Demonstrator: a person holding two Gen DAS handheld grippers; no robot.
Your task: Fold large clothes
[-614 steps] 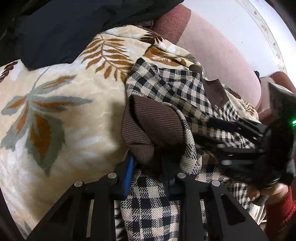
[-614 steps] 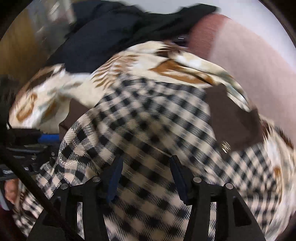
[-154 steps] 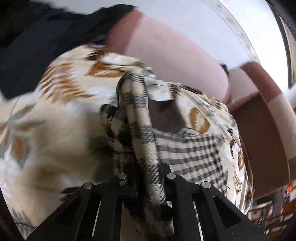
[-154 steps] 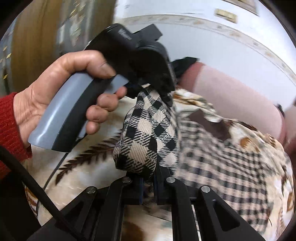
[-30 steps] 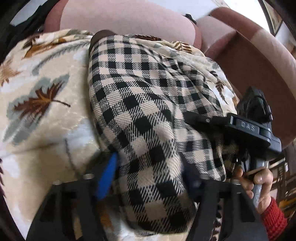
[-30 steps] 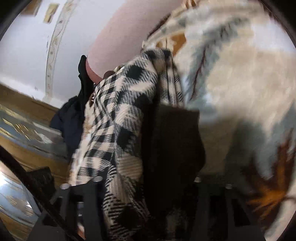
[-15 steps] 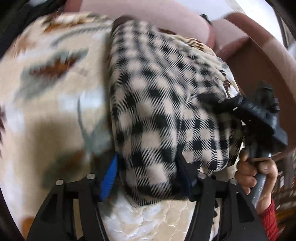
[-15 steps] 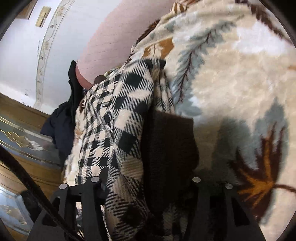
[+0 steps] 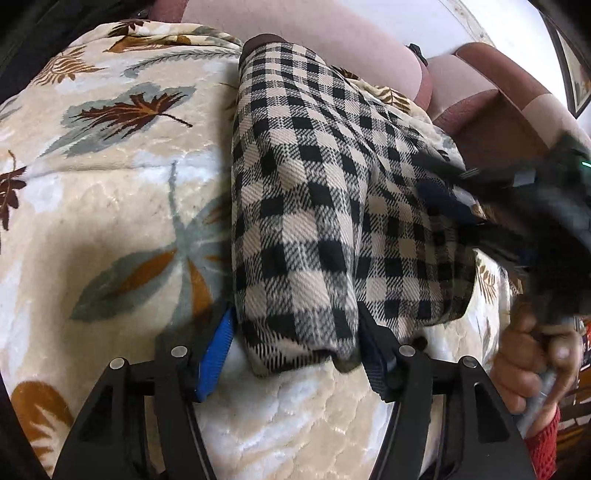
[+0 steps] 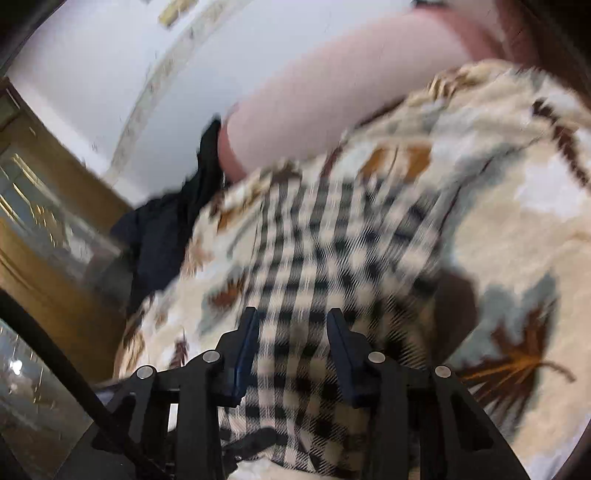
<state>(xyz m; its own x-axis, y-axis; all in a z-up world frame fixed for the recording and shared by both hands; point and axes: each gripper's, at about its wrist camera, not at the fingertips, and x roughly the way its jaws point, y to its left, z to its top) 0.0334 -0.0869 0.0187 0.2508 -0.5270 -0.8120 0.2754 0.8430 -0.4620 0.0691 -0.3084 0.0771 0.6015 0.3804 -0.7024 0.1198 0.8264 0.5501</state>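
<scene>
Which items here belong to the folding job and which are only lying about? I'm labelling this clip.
Job: black-and-cream checked woven garment; left gripper; right gripper.
Lying about: cream leaf-print plush blanket; dark navy clothing heap; pink sofa backrest.

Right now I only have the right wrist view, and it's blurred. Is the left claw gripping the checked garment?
Observer: No. The left claw is open, with its fingers straddling the near end of the checked garment.
Operator: How does the garment lie?
Observer: It is folded into a long, plump strip on the leaf-print blanket.
Operator: Anything at its far end?
Observer: A brown trim peeks out there.
</scene>
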